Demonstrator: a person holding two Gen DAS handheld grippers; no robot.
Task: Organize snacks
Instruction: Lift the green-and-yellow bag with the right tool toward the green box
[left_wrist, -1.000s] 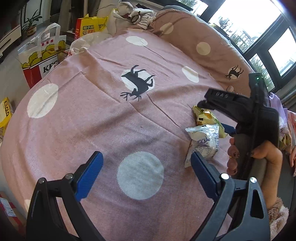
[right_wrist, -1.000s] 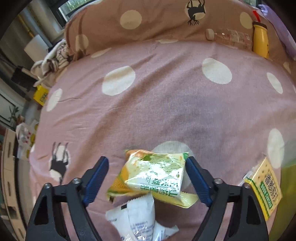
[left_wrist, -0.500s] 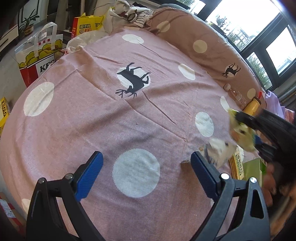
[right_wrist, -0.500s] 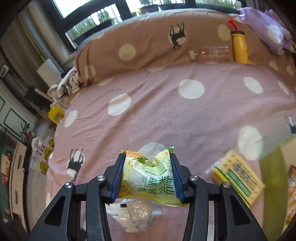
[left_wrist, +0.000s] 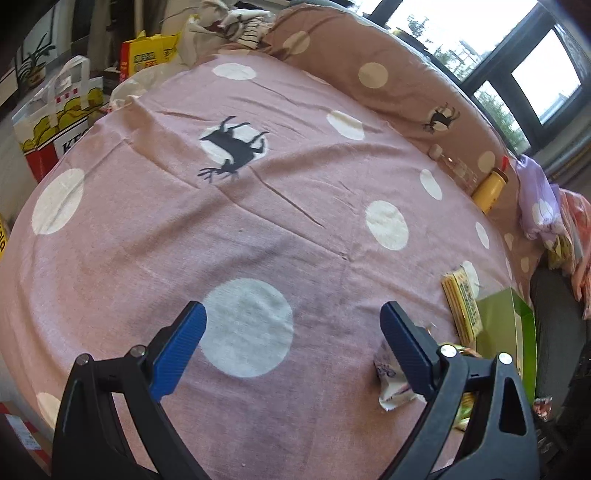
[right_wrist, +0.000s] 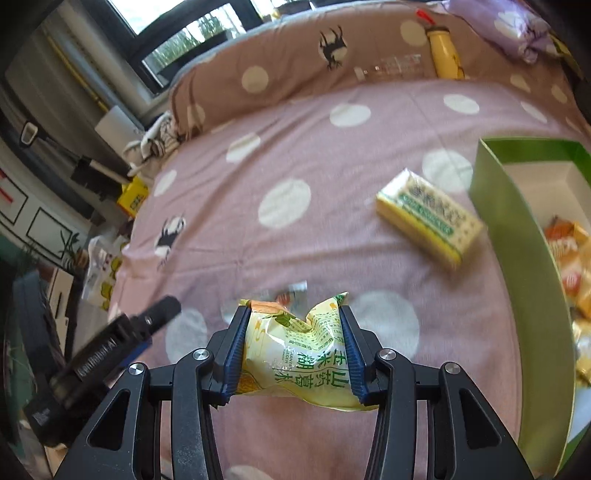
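Up off the bedspread (right_wrist: 295, 155) comes the yellow snack pouch (right_wrist: 295, 350), pinched in the right gripper (right_wrist: 293, 349), left gripper (left_wrist: 291, 347) wide and empty, green box (right_wrist: 517, 258) part-filled, a white packet (left_wrist: 391, 380) and yellow pack (right_wrist: 428, 218) left.

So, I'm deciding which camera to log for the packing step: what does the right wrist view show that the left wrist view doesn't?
Only the right wrist view: the right gripper clamped on a yellow-green snack bag, and orange packets inside the green box.

Only the left wrist view: the open, empty left gripper, a white snack packet beside its finger, and the shopping bag.

Both: the pink dotted bedspread, the flat yellow biscuit pack, and the yellow bottle.
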